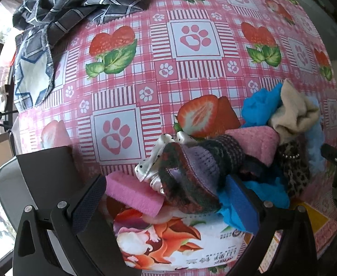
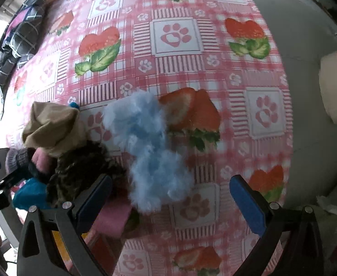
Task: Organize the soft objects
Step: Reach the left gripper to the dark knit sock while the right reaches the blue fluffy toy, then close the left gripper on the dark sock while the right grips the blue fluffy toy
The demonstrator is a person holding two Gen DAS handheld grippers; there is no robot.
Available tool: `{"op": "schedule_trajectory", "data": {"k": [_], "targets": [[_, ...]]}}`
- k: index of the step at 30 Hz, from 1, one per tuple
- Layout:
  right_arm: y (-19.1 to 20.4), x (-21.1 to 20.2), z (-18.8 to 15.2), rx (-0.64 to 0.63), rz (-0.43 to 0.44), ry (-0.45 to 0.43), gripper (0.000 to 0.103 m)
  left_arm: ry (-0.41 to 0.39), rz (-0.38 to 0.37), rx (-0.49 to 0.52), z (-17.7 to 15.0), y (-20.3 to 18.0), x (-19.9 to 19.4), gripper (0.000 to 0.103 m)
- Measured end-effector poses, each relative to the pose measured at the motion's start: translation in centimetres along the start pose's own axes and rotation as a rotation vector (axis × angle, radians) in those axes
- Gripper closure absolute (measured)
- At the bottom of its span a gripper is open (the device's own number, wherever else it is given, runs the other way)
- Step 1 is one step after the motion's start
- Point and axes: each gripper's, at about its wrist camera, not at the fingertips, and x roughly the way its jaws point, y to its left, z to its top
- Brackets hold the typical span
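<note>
Sorting seems barely begun, judging by the heap of soft things piled together near the front edge of the worktop (image 1: 191, 69), which is covered in a pink strawberry-and-paw-print cloth.

Far left, a dark checked fabric (image 1: 76, 7) lies crumpled at the worktop's back corner, well apart from the heap. Next, the left hand-held gripper (image 1: 166, 197) hangs with its jaws wide, holding nothing, right over the heap's near side. Between its pads sit a pink sponge (image 1: 134, 193), a white dotted bow (image 1: 159, 158) and a striped knit sock (image 1: 191, 174), all resting on a flower-printed tissue pack (image 1: 168, 237). The sock's long axis runs from lower left up toward the right, its cuff end toward the gripper, as far as I can tell. Further right lie a pink knit piece (image 1: 258, 142), bright blue cloth (image 1: 262, 105), a beige sock (image 1: 294, 112) and a leopard-print piece (image 1: 294, 170).

Rightmost, the right hand-held gripper (image 2: 170, 195) is also spread wide and empty, framing a pale blue fluffy piece (image 2: 150, 147) that stretches from upper left to lower right on the cloth, touching the heap's edge.

Likely next: 1 gripper closes on a single item, probably the fluffy piece, and carries it clear without dragging its neighbours.
</note>
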Motion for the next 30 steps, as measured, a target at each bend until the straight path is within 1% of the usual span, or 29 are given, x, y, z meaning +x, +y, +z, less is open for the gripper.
{"op": "schedule_trajectory", "data": {"k": [8,9,10,11,12,13,14,15,16,17,18,19,20,21,24,25,26,27,28,30], "targets": [[1.5,4.4,2.1,-0.059,-0.018,0.028,0.0,-0.016,-0.018,-0.012,1.5,-1.1,1.8,0.001],[1.6,4.7,2.3,-0.063,-0.023,0.027,0.0,-0.017,-0.019,-0.013,1.7,-1.1,1.9,0.003],[1.7,5.0,2.4,-0.066,-0.027,0.024,0.0,-0.017,-0.027,-0.014,1.9,-1.1,2.0,0.01],[1.7,5.1,2.4,-0.07,-0.031,0.021,0.0,-0.016,-0.042,-0.016,2.1,-1.0,2.1,0.013],[1.8,5.4,2.4,-0.076,-0.03,0.012,0.0,-0.015,-0.06,-0.021,2.3,-0.9,2.1,0.02],[1.9,5.5,2.4,-0.08,-0.035,0.008,0.002,-0.015,-0.084,-0.027,2.6,-0.8,2.2,0.03],[1.9,5.6,2.4,-0.087,-0.041,0.004,0.012,-0.012,-0.107,-0.03,2.7,-0.5,2.0,0.036],[2.2,5.9,2.5,-0.09,-0.036,-0.004,0.02,-0.01,-0.138,-0.035,3.0,-0.5,2.1,0.046],[2.3,6.2,2.4,-0.093,-0.036,0.001,0.036,-0.014,-0.149,-0.034,3.2,-0.5,2.0,0.051],[2.5,6.4,1.8,-0.093,-0.029,0.005,0.039,-0.022,-0.15,-0.03,3.3,-0.6,1.9,0.054],[2.5,6.2,1.3,-0.088,-0.017,0.006,0.047,-0.035,-0.153,-0.028,3.5,-0.7,1.6,0.06],[2.5,6.2,1.3,-0.089,-0.01,0.004,0.06,-0.046,-0.16,-0.032,3.6,-0.7,1.2,0.064],[2.4,5.9,1.1,-0.096,-0.019,0.001,0.066,-0.06,-0.17,-0.041,4.0,-0.7,0.8,0.065],[2.4,5.5,1.0,-0.105,-0.027,-0.006,0.066,-0.078,-0.181,-0.051,4.3,-0.4,0.2,0.068],[2.1,4.3,0.8,-0.098,-0.007,-0.024,0.066,-0.13,-0.191,-0.067,5.2,0.4,-2.0,0.07],[1.9,4.0,0.7,-0.091,-0.002,-0.032,0.066,-0.149,-0.201,-0.072,5.8,0.7,-3.0,0.073],[1.6,3.5,0.7,-0.086,0.0,-0.036,0.066,-0.159,-0.199,-0.076,5.6,1.0,-3.4,0.075],[1.4,3.1,0.6,-0.079,0.006,-0.044,0.066,-0.167,-0.199,-0.083,4.9,1.0,-4.2,0.075],[1.3,2.8,0.6,-0.072,0.013,-0.051,0.066,-0.176,-0.203,-0.088,4.8,1.2,-4.9,0.075],[1.0,2.1,0.7,-0.062,0.023,-0.061,0.066,-0.187,-0.18,-0.083,3.7,1.6,-6.1,0.075]]}}
